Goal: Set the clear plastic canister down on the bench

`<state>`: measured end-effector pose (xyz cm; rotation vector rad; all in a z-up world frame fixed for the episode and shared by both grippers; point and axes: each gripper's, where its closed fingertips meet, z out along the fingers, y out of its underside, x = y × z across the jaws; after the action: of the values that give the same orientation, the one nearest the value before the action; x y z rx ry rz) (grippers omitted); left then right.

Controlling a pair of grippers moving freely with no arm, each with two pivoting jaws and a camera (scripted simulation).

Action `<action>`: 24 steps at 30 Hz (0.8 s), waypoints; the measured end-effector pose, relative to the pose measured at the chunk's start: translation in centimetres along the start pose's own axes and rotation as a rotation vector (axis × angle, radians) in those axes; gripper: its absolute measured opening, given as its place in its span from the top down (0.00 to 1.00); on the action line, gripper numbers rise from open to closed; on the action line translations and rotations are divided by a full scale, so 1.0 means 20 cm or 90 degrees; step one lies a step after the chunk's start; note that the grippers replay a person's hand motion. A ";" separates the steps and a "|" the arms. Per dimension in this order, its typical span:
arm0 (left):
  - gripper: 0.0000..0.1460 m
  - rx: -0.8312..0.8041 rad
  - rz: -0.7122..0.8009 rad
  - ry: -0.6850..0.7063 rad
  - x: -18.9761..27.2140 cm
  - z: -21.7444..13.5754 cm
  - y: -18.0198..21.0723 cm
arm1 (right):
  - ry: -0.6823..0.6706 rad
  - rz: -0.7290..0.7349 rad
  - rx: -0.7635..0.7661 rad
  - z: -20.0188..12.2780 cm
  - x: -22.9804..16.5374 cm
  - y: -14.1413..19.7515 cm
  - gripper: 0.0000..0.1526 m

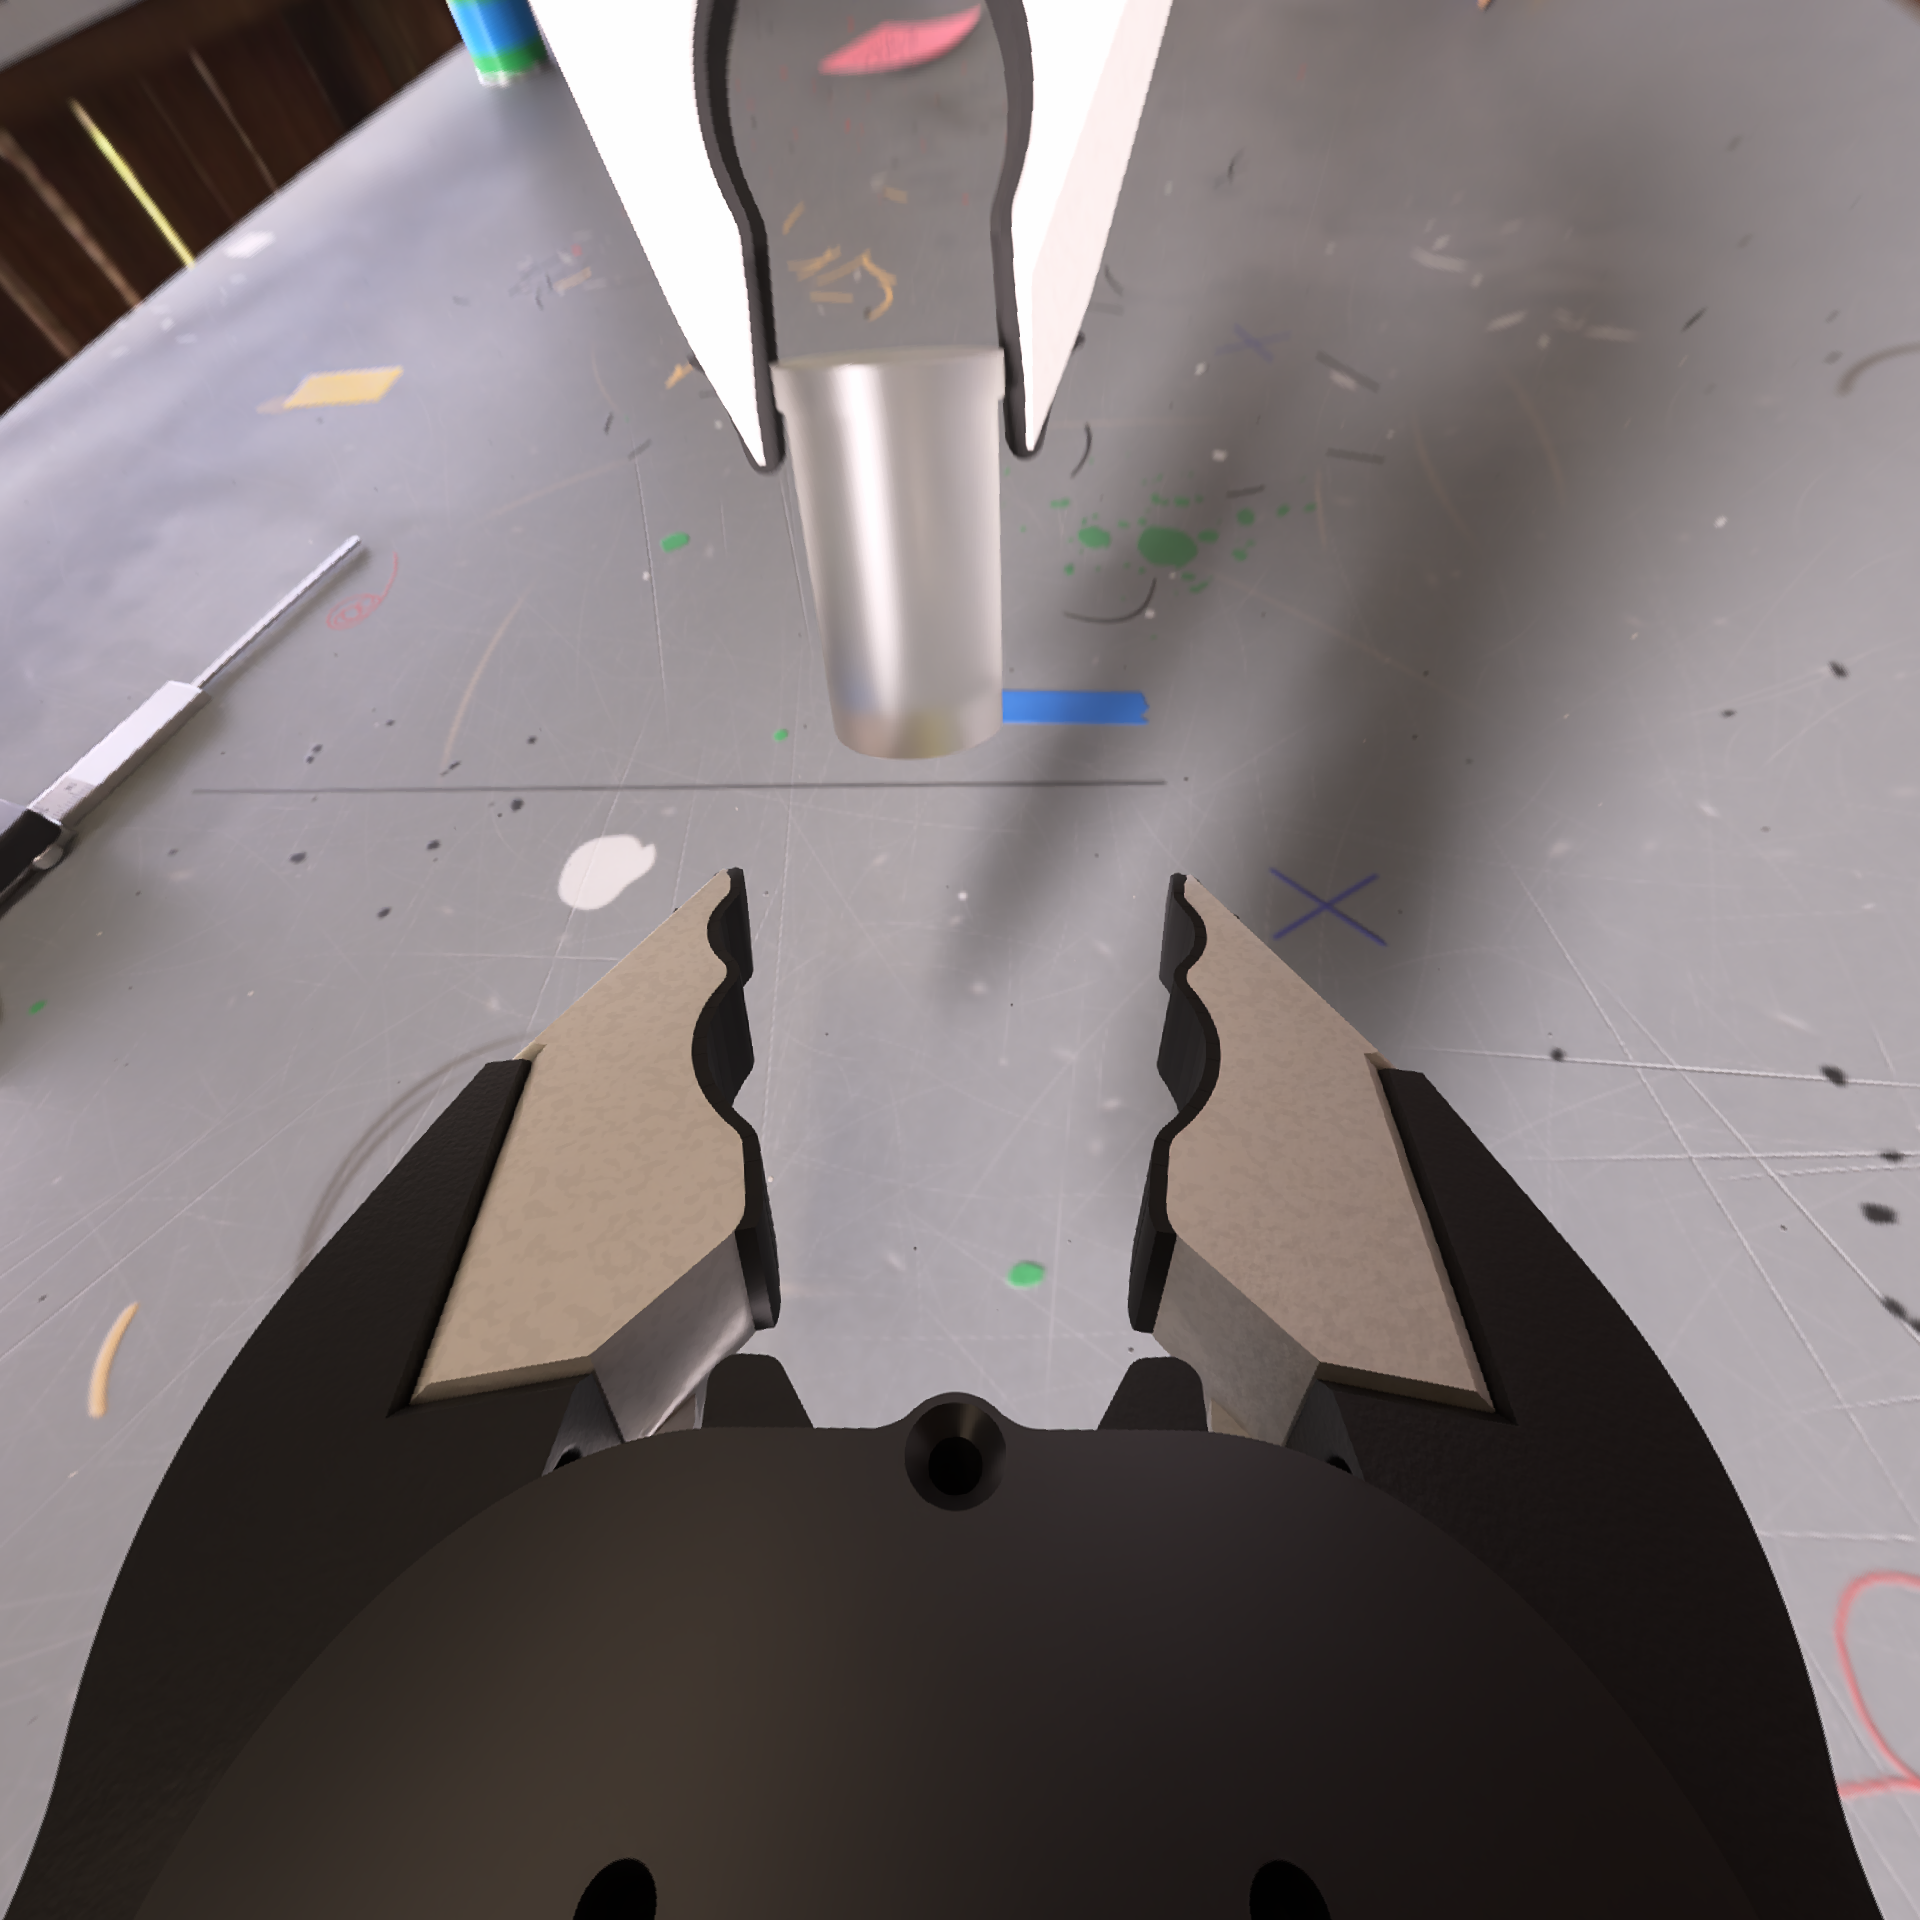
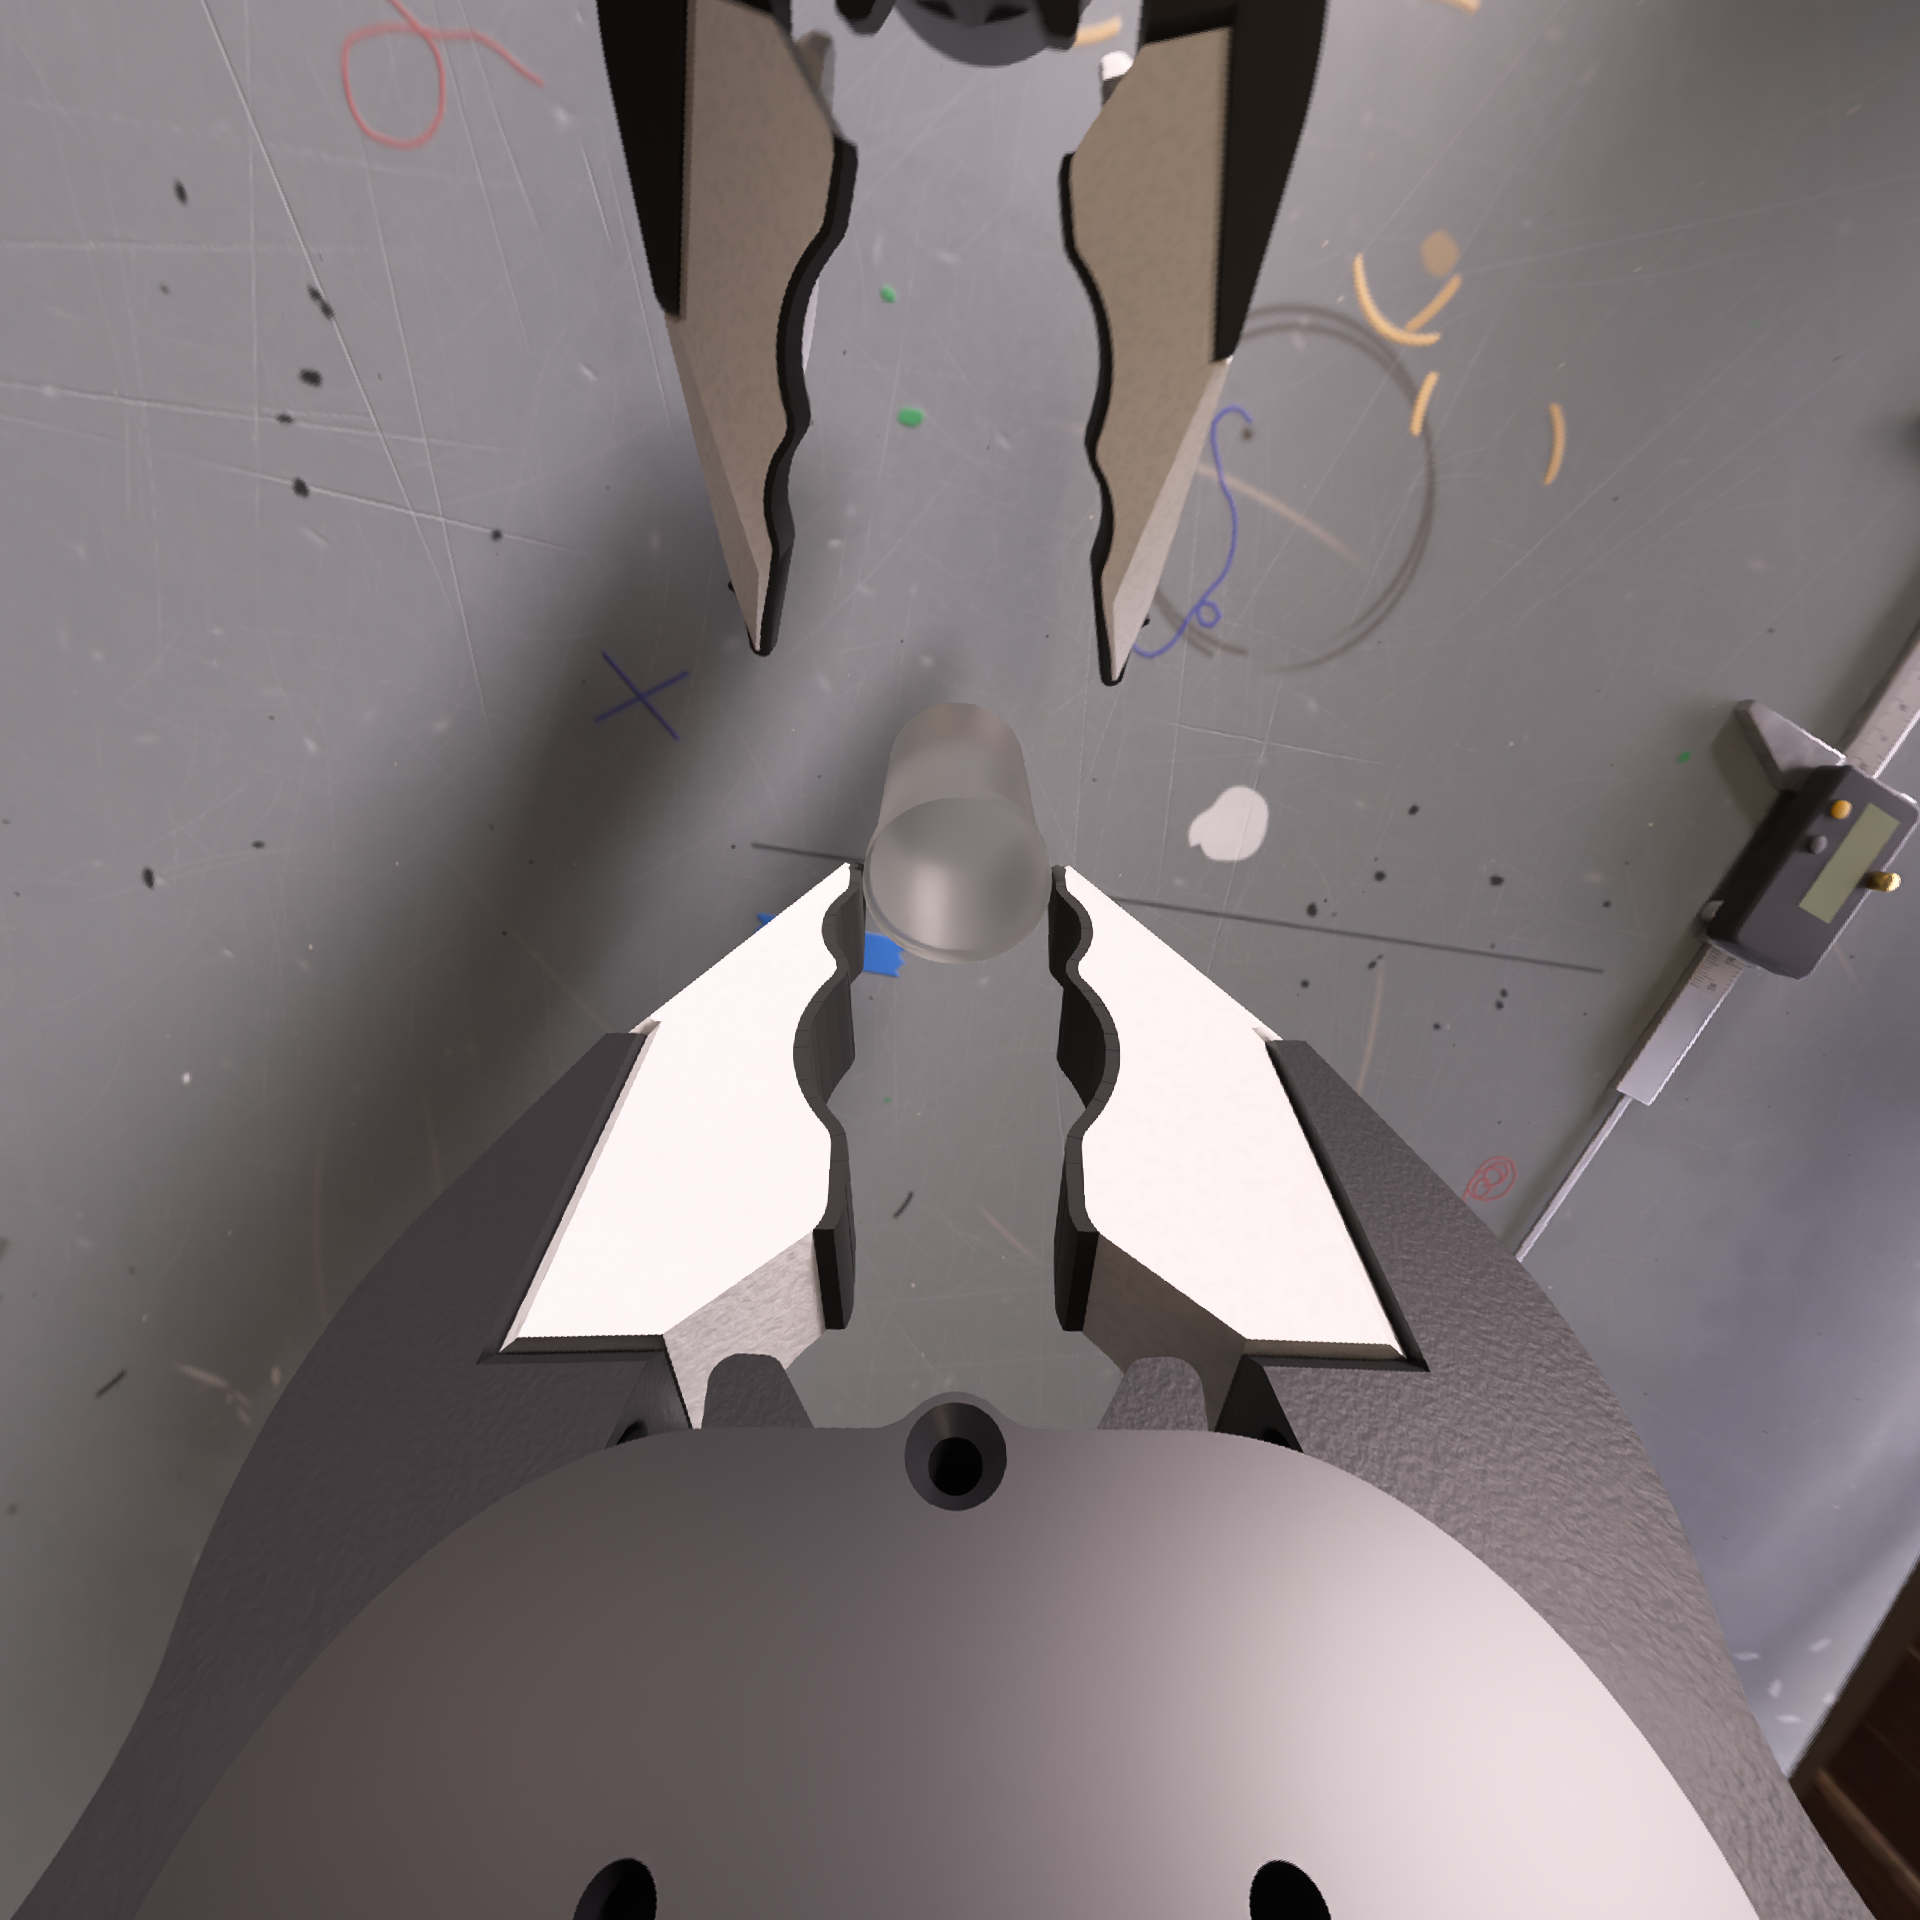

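1. Two tongs over a grey, scratched counter (image 1: 1558, 727), paint-flecked.
2. R tongs (image 2: 956, 883), white fingers, clamped on the canister (image 2: 951, 878) at its upper end, tips only.
3. In the left wrist view the R tongs (image 1: 894, 416) come in from the top; the canister (image 1: 899, 561) hangs below them, nearly upright. Can't tell if its bottom touches the counter.
4. L tongs (image 1: 956, 894), tan fingers, spread apart, nothing between them, near the canister but not touching.
5. Blue tape (image 1: 1075, 707) lies on the counter just beside the canister's lower end.
6. Caliper (image 2: 1813, 873) w/ a display lies off to one side; the scale's marks are too small to read.
7. No brand or label seen on the canister.
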<state>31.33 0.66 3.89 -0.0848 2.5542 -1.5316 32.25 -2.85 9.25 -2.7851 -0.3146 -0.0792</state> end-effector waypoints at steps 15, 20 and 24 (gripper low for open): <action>0.47 0.094 -0.046 0.016 -0.03 -0.06 -0.05 | -0.021 0.033 -0.073 0.08 0.04 0.00 0.77; 0.47 0.097 -0.051 0.013 -0.04 -0.06 -0.05 | -0.017 0.039 -0.082 0.09 0.05 -0.02 0.77; 0.47 0.098 -0.051 0.013 -0.04 -0.06 -0.05 | -0.018 0.047 -0.111 0.12 0.05 -0.01 0.77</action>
<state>31.82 1.37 5.38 -0.1550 2.4659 -1.7601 33.19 -1.75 7.10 -2.9699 -0.2205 -0.0520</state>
